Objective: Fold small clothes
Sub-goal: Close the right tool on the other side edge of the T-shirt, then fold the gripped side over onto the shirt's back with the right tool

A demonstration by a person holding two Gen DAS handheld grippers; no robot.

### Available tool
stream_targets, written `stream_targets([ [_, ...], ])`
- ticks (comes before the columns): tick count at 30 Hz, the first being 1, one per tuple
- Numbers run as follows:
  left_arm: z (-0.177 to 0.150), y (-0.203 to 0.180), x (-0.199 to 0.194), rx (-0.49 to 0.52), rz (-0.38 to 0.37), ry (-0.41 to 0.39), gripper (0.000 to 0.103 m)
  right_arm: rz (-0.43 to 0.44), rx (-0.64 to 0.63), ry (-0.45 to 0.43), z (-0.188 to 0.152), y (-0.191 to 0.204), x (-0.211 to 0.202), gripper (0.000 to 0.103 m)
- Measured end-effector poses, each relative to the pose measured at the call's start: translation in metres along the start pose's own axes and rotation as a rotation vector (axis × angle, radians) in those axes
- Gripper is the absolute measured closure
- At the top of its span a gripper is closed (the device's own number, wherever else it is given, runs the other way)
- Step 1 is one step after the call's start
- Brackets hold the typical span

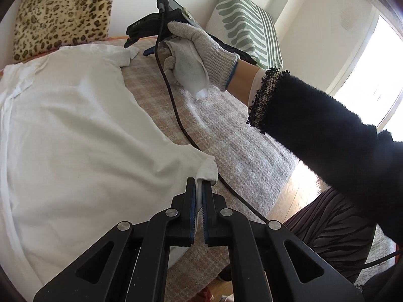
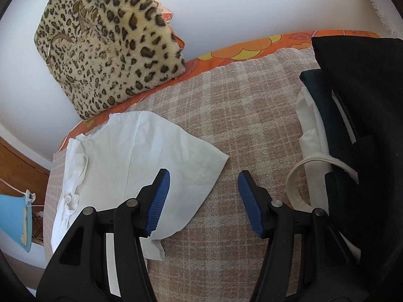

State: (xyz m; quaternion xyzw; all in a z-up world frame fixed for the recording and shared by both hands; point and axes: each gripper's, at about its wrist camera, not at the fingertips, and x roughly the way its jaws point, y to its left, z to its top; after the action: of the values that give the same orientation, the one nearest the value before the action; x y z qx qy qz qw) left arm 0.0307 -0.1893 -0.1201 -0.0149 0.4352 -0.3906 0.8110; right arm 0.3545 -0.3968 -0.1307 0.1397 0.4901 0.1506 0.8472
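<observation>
Garment: a white T-shirt (image 1: pixel 75 125) is laid flat on a checked blanket (image 2: pixel 239 105), its long axis running from the hem at the near side toward the leopard-print cushion (image 2: pixel 108 50) at the far side.
Left gripper (image 1: pixel 199 188): its jaws are closed narrowly on a corner of the shirt's hem.
Right gripper (image 2: pixel 204 196): its jaws are spread wide and nothing is held; it is poised above the blanket at the sleeve end.
Key relation: the sleeve (image 2: pixel 176 156) lies just left of the open jaws' gap, partly beneath the left fingertip; this gripper is judged the nearer to it.
Next move: a short leftward reach and a pinch on the sleeve appear to be required.
Surroundings: folded dark clothes (image 2: pixel 352 125) are stacked at right.
</observation>
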Motion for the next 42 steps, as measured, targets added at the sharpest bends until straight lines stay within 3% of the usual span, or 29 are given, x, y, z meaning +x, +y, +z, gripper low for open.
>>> stream_targets([
  [5,-0.001,-0.001,-0.003,0.001,0.001,-0.003,0.100,-0.016,0.014,-0.029,0.007,0.000,0.006,0.043],
  [10,-0.002,0.001,-0.006,-0.009,0.004,-0.014,0.100,-0.070,-0.059,-0.032,0.009,0.017,0.017,0.044],
  [13,-0.004,0.001,-0.009,-0.012,0.008,-0.020,0.100,-0.113,-0.121,-0.036,0.005,0.029,0.024,0.067],
  [15,-0.005,0.003,-0.011,-0.020,0.008,-0.025,0.100,-0.123,-0.147,-0.030,0.004,0.034,0.025,0.093],
  [17,-0.006,0.005,-0.015,-0.029,0.012,-0.032,0.100,-0.125,-0.151,-0.024,0.005,0.037,0.025,0.096],
  [23,-0.013,0.013,-0.029,-0.047,0.027,-0.055,0.101,-0.165,-0.157,-0.043,0.012,0.055,0.016,0.098],
  [42,-0.030,0.034,-0.065,-0.107,0.050,-0.111,0.101,-0.273,-0.296,-0.070,0.044,0.162,-0.004,0.098],
])
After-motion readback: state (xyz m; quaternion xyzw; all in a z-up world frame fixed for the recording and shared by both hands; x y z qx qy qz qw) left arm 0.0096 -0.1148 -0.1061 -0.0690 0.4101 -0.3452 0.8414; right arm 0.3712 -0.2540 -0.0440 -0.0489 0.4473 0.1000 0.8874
